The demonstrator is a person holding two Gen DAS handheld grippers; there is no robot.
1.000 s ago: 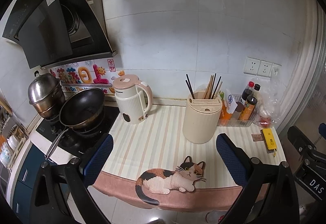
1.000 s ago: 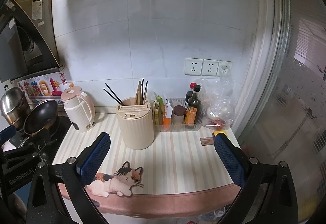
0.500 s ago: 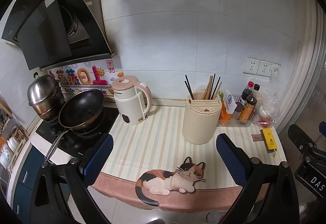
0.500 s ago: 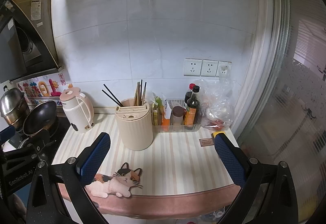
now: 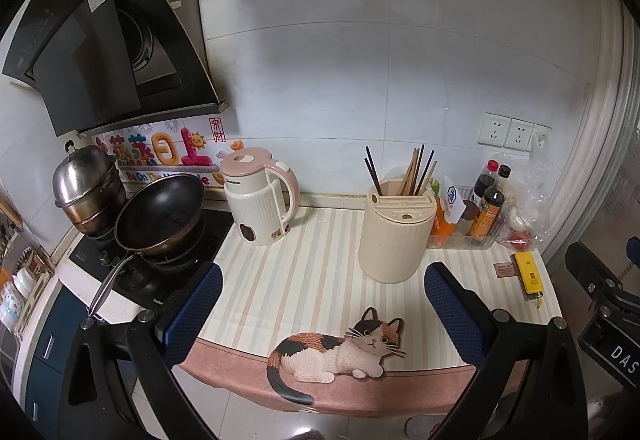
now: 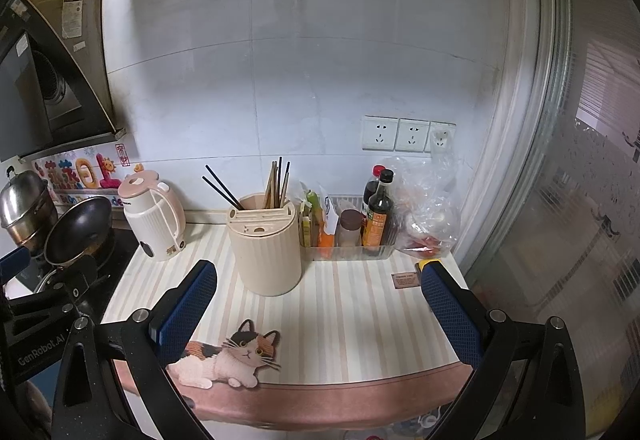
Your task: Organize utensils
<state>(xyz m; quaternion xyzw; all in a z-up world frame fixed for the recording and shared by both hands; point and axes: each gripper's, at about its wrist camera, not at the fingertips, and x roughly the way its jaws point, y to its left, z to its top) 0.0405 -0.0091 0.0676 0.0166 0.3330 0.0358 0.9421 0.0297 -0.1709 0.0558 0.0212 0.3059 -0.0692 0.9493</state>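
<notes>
A cream ribbed utensil holder (image 5: pixel 394 236) stands on the striped counter mat (image 5: pixel 304 280), with several chopsticks (image 5: pixel 416 174) upright in its back slot. It also shows in the right wrist view (image 6: pixel 268 246), with its chopsticks (image 6: pixel 276 184). My left gripper (image 5: pixel 320 308) is open and empty, held in front of the counter's near edge. My right gripper (image 6: pixel 320 304) is open and empty, at about the same distance from the holder. The right gripper's body shows at the right edge of the left wrist view (image 5: pixel 608 304).
A white and pink kettle (image 5: pixel 260 200) stands left of the holder. A black wok (image 5: pixel 160 214) and a steel pot (image 5: pixel 86 184) sit on the stove at the left. A clear tray of sauce bottles (image 5: pixel 480 212), a plastic bag (image 5: pixel 528 200) and a yellow object (image 5: pixel 528 276) are at the right.
Both views have shifted only slightly; the grippers drifted a little and stay open. Nothing on the counter has moved.
</notes>
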